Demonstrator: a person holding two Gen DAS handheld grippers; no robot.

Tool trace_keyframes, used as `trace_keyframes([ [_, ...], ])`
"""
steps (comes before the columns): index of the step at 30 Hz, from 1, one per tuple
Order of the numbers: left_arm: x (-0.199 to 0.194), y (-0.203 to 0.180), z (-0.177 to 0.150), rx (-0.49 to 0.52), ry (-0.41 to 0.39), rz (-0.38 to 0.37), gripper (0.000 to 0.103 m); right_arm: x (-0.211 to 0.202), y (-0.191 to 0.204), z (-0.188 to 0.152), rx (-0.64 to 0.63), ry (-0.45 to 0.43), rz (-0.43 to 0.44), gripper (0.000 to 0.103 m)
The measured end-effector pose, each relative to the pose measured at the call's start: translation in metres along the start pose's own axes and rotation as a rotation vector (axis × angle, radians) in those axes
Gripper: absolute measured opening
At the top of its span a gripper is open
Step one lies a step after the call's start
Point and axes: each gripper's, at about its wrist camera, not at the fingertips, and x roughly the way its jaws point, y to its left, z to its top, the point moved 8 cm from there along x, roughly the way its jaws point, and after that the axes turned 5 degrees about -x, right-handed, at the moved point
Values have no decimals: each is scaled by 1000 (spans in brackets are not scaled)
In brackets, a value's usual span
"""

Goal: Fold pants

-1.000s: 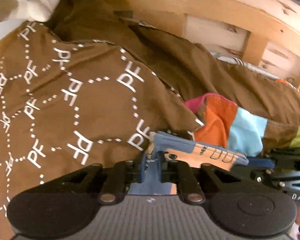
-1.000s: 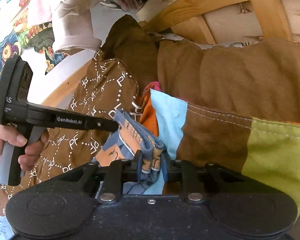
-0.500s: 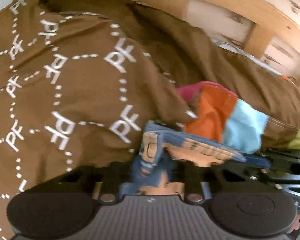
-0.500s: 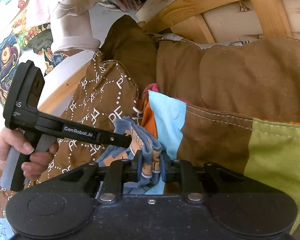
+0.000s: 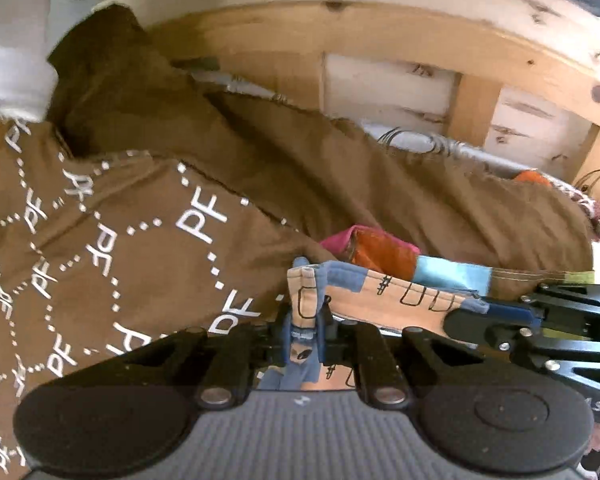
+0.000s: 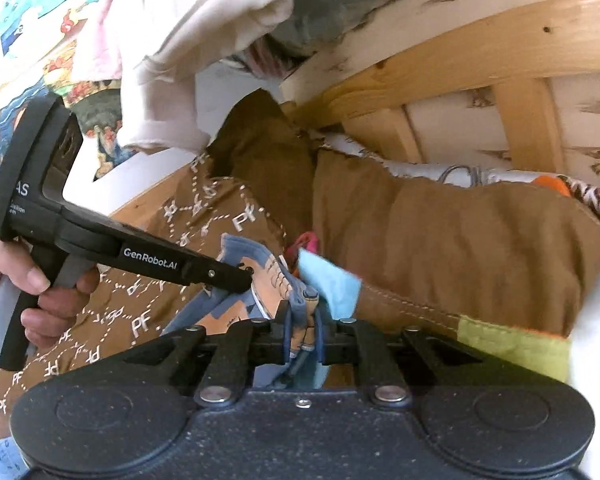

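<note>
A: Clearly risky here: could lose the pants (image 5: 384,300) edge from the right gripper (image 6: 302,322), clamped on only a thin bunched fold, jaws closing.

B: Agreed. Could also drag the brown blanket (image 5: 112,248) along. Left gripper (image 5: 306,320) nearly together too, closing on the near-left corner. Pants stretched between both, near, above the blanket, before the far wooden frame (image 5: 400,32).

The right gripper (image 6: 302,330) is closing its jaws on the blue-and-peach pants (image 6: 278,280). Left of the jaws, the left gripper (image 6: 244,278) is pinching the same fabric, a hand (image 6: 28,280) holding its handle.
</note>
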Motion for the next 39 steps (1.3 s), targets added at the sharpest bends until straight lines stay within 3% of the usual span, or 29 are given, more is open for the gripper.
trace_keyframes([
  [1,1,-2,-17,0,11,7,18,3,-1,-1,-1,11,0,12],
  [3,7,-2,-21,-15,13,36,31,7,-1,-2,-21,30,-3,12],
  [7,-20,14,-33,-58,-57,34,73,9,-2,-1,-13,46,23,12],
  [9,-41,20,-45,-55,-100,60,77,8,-3,1,4,54,43,15],
  [12,-69,20,-76,-56,-131,129,82,2,1,3,-4,62,63,30],
  [14,-87,7,-100,-30,-157,156,87,-9,6,4,-18,55,95,56],
  [17,-101,-19,-129,8,-233,184,86,-21,19,4,-106,45,93,76],
  [19,-101,-35,-142,15,-235,178,72,-26,27,4,-165,31,84,76],
  [22,-89,-54,-159,56,-180,145,54,-28,31,6,-174,35,124,57],
  [25,-79,-61,-169,65,-150,125,50,-25,30,4,-124,68,167,45],
  [27,-71,-60,-174,48,-120,110,46,-22,30,2,-117,101,184,43],
  [30,-59,-55,-181,11,-83,97,39,-18,30,-7,-132,167,142,43],
  [33,-49,-50,-187,-26,-58,72,22,-12,24,-21,-92,240,107,43],
  [37,-54,-43,-186,-82,-64,39,4,-9,24,-21,-52,224,109,43],
  [39,-58,-41,-185,-78,-73,38,3,-7,24,-19,-59,209,87,43],
])
